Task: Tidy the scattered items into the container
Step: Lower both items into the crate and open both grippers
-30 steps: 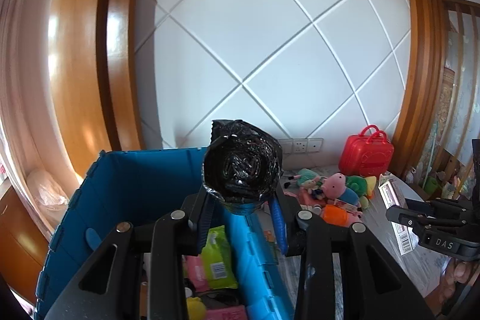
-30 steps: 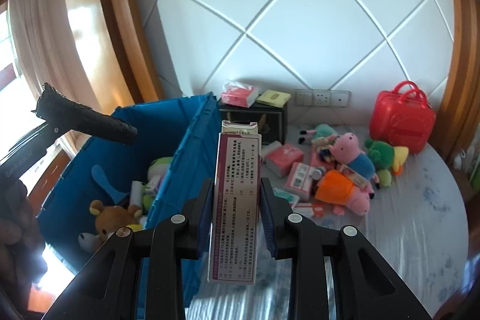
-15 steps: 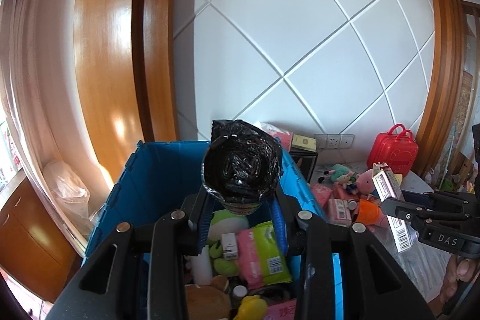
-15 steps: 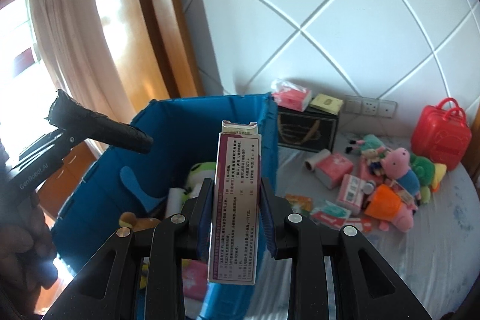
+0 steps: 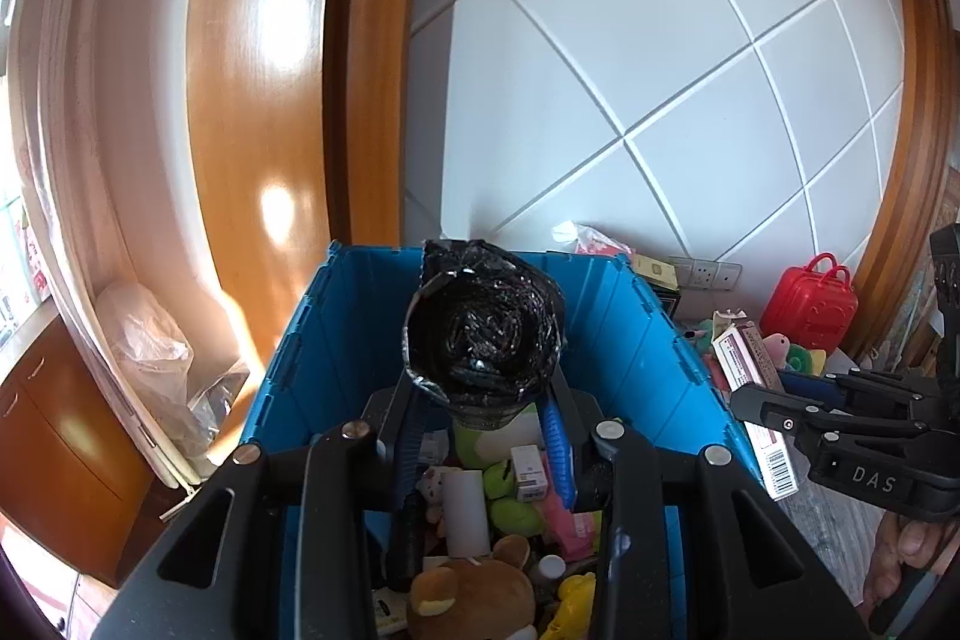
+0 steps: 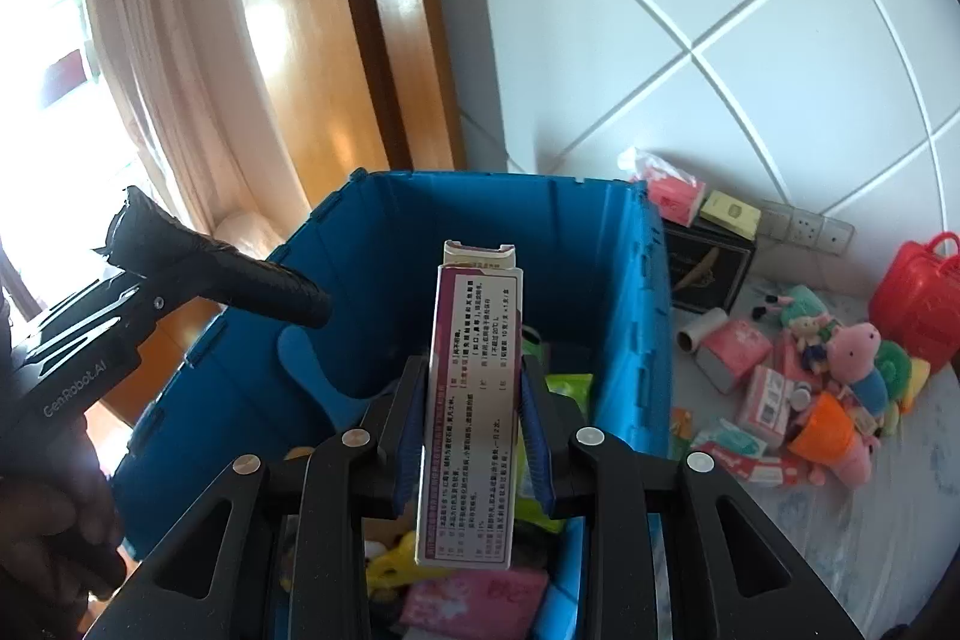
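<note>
Glossy wood frame (image 5: 264, 100), seemingly plastic crate (image 6: 624, 292)

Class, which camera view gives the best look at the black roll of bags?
The left wrist view: the black roll faces the camera end-on, clamped in the left gripper. The right wrist view shows it only side-on at the left edge.

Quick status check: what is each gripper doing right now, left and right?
Left gripper: closed on a black bag roll, above the blue crate.
Right gripper: closed on an upright medicine box, also over the crate.
</note>
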Demonstrator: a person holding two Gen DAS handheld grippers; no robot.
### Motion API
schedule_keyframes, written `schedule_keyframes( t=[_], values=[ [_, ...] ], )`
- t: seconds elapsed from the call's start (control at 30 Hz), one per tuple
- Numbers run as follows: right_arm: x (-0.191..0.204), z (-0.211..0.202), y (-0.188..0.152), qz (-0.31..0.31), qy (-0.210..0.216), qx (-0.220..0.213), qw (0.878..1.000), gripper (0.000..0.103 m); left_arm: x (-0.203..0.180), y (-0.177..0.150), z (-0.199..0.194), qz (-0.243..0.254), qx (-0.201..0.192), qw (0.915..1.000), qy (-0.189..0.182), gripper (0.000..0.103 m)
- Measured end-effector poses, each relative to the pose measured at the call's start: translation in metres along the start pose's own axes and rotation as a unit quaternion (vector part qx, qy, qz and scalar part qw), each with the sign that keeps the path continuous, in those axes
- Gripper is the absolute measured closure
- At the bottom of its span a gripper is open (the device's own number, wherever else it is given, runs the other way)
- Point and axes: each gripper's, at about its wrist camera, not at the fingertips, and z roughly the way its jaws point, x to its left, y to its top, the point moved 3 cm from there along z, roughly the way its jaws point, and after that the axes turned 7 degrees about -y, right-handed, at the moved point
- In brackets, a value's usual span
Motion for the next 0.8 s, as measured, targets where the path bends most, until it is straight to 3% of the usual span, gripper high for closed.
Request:
schedule_keyframes(
  t=[0.37,0.8],
  values=[
    [0.044,0.031,0.026,-0.017,0.007,0.011,1.000,0.074,0.030,0.009,0.023,-0.004,0.012,0.9999,-0.006,0.069],
    [0.048,0.063,0.045,-0.016,-0.012,0.026,0.999,0.074,0.037,0.025,0.055,0.001,0.020,0.9996,-0.018,0.069]
  ],
)
